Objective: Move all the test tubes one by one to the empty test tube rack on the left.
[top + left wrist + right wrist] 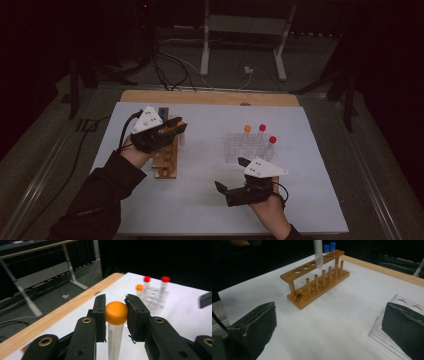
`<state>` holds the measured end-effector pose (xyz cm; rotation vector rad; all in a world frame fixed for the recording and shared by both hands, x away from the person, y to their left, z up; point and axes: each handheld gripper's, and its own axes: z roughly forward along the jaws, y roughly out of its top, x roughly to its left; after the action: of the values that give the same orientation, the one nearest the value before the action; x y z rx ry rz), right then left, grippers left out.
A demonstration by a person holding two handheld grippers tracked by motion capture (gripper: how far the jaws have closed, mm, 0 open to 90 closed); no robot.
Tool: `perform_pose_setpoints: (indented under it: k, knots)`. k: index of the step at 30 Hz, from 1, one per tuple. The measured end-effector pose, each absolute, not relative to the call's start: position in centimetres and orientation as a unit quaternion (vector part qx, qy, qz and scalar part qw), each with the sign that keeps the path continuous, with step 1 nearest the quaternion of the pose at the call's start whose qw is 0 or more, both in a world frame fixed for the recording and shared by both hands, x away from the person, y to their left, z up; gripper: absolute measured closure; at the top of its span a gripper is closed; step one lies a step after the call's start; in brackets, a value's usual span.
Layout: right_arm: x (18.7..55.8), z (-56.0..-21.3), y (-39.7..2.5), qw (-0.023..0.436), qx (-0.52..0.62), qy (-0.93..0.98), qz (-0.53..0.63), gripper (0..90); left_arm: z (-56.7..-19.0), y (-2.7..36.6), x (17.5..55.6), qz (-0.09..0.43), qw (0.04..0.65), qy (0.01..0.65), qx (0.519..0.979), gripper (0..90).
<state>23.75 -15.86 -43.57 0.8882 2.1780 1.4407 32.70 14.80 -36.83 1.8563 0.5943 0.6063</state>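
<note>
High view: the wooden rack (pixel 167 150) stands on the white sheet (pixel 210 200) near its left edge, and serves as landmark here. The left gripper (pixel 181 125) hangs over the rack's far end, clamped on an orange-capped tube (pixel 179 126); its body and the hand hide most of the rack's top rail, and the tube's glass is hard to make out in the dim light. Well to the right of the rack stands a clear rack (pixel 245 147) with one orange-capped and two red-capped tubes (pixel 262 131). The right gripper (pixel 231 172) hovers right of the wooden rack, just before the clear rack, jaws spread wide and empty. Bare sheet lies between the two racks and towards the near edge.

Left gripper view: both pads press the orange cap (pixel 116 313) from either side; the tube runs down out of the bottom edge, its tip cut off. The clear rack (pixel 155 296) shows blurred beyond.

Right gripper view: the wooden rack (pixel 317 286) lies ahead with two blue-capped tubes (pixel 330 251) at its far end. The held tube's rounded tip (pixel 319 257) hangs above the top rail beside them, its cap cut off at the top edge. The clear rack's corner (pixel 399 305) is partly hidden by the right jaw.
</note>
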Motion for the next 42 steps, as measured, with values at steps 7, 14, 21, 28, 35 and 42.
perform_pose_setpoints:
  k: [7,14,21,28,35,42]
  knots:
    - [23.8,-43.6,-16.0,0.194,0.315,0.776,0.511,0.0,-36.9,16.6,34.0,0.274,0.515,0.275,0.765,72.0]
    - [23.8,-43.6,-16.1,0.191,0.313,0.774,0.517,0.0,-37.2,17.8,35.2,0.296,0.503,0.298,0.755,72.0]
    - [23.9,-43.6,-16.1,0.187,0.313,0.774,0.518,0.0,-37.9,18.6,36.5,0.313,0.493,0.32,0.746,72.0]
    - [23.9,-43.7,-16.2,0.185,0.313,0.775,0.517,0.0,-38.9,19.3,37.8,0.315,0.493,0.347,0.732,72.0]
    - [24.0,-43.6,-16.4,0.184,0.313,0.772,0.521,0.0,-40.5,19.5,38.2,0.307,0.485,0.362,0.735,72.0]
    - [24.0,-43.7,-16.4,0.182,0.313,0.772,0.523,0.0,-42.5,19.4,38.7,0.29,0.474,0.374,0.742,72.0]
